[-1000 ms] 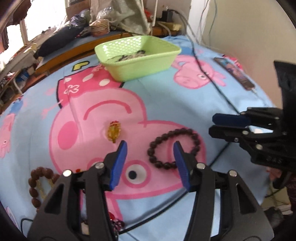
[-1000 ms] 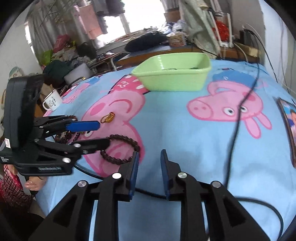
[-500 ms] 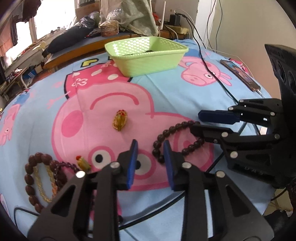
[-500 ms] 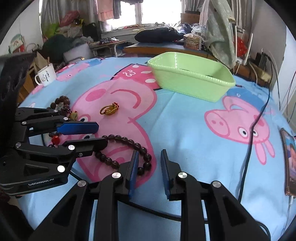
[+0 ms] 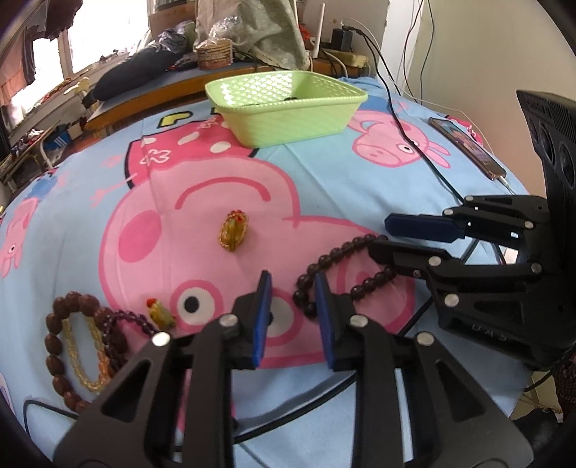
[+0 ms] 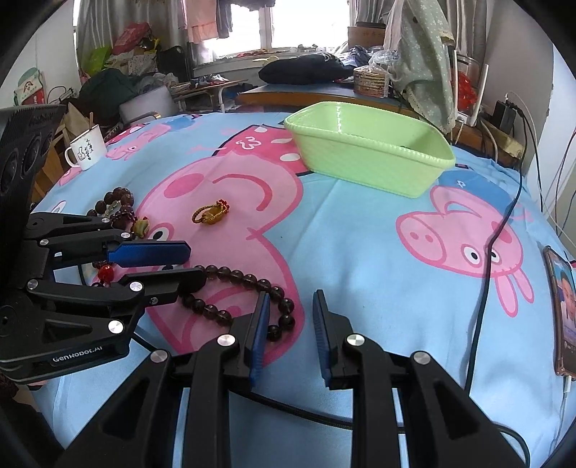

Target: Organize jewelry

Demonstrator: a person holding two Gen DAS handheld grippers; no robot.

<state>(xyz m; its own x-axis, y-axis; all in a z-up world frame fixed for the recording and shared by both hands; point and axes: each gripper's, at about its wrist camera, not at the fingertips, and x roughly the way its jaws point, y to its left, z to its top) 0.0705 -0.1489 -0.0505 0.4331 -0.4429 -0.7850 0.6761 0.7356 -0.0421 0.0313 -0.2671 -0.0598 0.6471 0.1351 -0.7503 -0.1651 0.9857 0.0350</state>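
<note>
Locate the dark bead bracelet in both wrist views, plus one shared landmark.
Left wrist: dark bead bracelet lies lower centre-right on the bedsheet, between the left gripper and the right gripper entering from the right.
Right wrist: same bracelet lies lower centre-left, running from the left gripper's fingers to the right gripper.
Shared landmark: green basket, upper centre in both.

Daylight comes through a window (image 6: 284, 32) hung with clothes at the back of the cluttered room. A wooden desk (image 6: 316, 95) stands behind the bed's blue cartoon-pig sheet (image 6: 360, 252), and a plain pale wall (image 5: 486, 54) with dangling cables rises beside it.
</note>
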